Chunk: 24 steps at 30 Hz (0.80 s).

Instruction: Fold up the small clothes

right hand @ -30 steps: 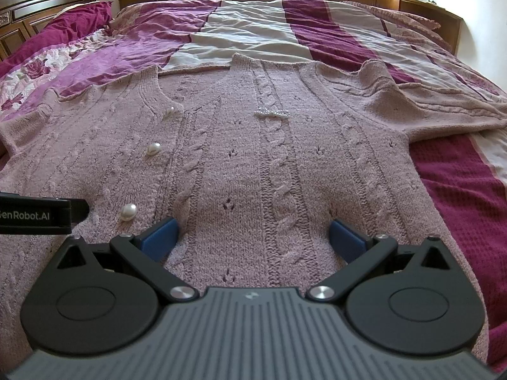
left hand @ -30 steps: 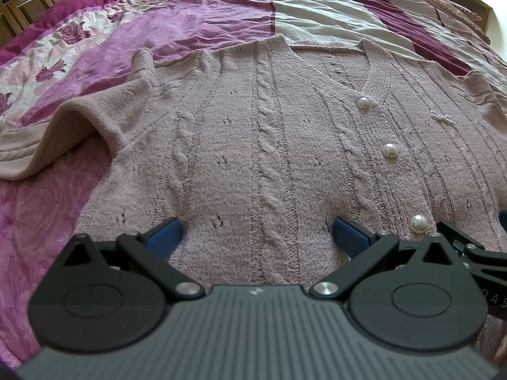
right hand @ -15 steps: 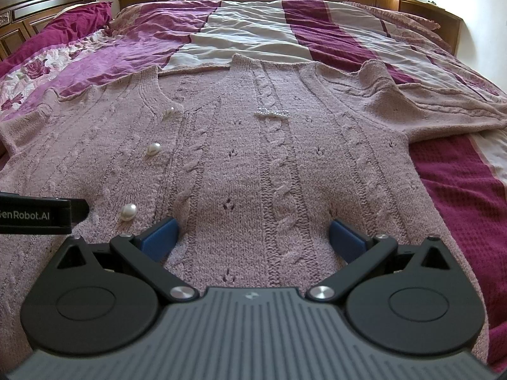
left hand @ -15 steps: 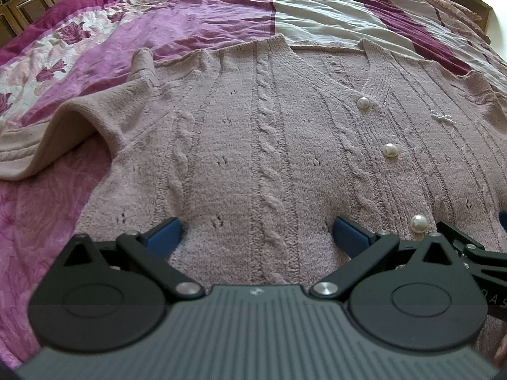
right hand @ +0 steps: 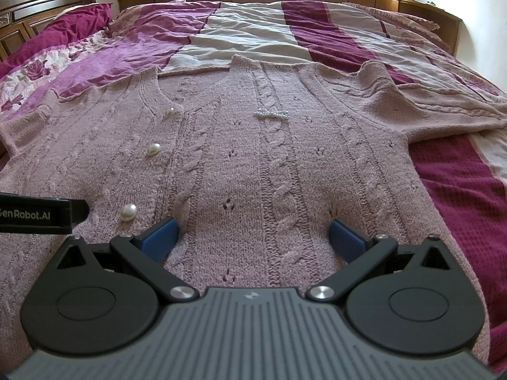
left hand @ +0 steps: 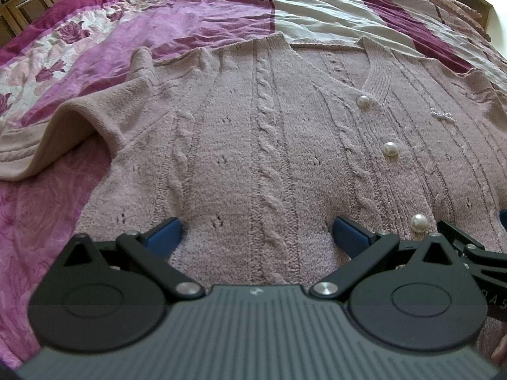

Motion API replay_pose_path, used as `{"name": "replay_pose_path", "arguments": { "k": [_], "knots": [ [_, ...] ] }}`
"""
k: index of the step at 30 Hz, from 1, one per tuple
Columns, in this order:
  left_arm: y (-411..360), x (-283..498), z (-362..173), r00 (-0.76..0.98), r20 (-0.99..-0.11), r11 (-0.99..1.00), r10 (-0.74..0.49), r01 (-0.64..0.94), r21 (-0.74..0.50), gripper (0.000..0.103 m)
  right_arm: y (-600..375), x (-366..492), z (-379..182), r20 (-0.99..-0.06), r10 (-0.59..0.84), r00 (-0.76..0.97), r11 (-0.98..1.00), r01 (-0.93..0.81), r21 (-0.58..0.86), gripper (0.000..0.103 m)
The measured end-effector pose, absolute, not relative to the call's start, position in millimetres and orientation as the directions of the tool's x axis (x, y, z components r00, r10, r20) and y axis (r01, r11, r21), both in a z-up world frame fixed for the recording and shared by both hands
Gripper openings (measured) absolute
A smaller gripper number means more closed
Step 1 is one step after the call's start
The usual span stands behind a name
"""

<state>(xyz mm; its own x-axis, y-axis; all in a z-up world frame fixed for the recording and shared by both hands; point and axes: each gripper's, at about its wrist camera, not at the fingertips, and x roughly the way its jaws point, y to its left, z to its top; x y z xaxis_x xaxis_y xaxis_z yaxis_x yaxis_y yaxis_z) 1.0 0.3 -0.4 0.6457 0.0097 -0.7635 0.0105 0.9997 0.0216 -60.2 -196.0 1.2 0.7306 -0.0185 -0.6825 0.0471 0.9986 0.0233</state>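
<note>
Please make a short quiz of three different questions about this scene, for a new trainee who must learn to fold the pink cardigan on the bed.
1. True or false: the left gripper is shut on the cardigan.
2. Multiple choice: how many pearl buttons show down the cardigan front in the right wrist view? A) one B) three C) six
3. Fill in: the sleeve seen in the left wrist view lies on the ____ bedspread.

Key
1. False. Its blue fingers stand wide apart over the knit, and so do those of the right gripper.
2. B
3. Purple, with a floral part.
</note>
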Motion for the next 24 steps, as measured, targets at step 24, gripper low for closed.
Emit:
{"name": "replay_pose_path", "arguments": {
  "k": [24],
  "knots": [
    [1.3,10.4,0.6,0.612,-0.791,1.0,0.004,0.003,0.007,0.103,-196.0,-43.2,9.6,-0.746,-0.012,0.666,0.999,0.042,0.021,0.103]
  ]
}}
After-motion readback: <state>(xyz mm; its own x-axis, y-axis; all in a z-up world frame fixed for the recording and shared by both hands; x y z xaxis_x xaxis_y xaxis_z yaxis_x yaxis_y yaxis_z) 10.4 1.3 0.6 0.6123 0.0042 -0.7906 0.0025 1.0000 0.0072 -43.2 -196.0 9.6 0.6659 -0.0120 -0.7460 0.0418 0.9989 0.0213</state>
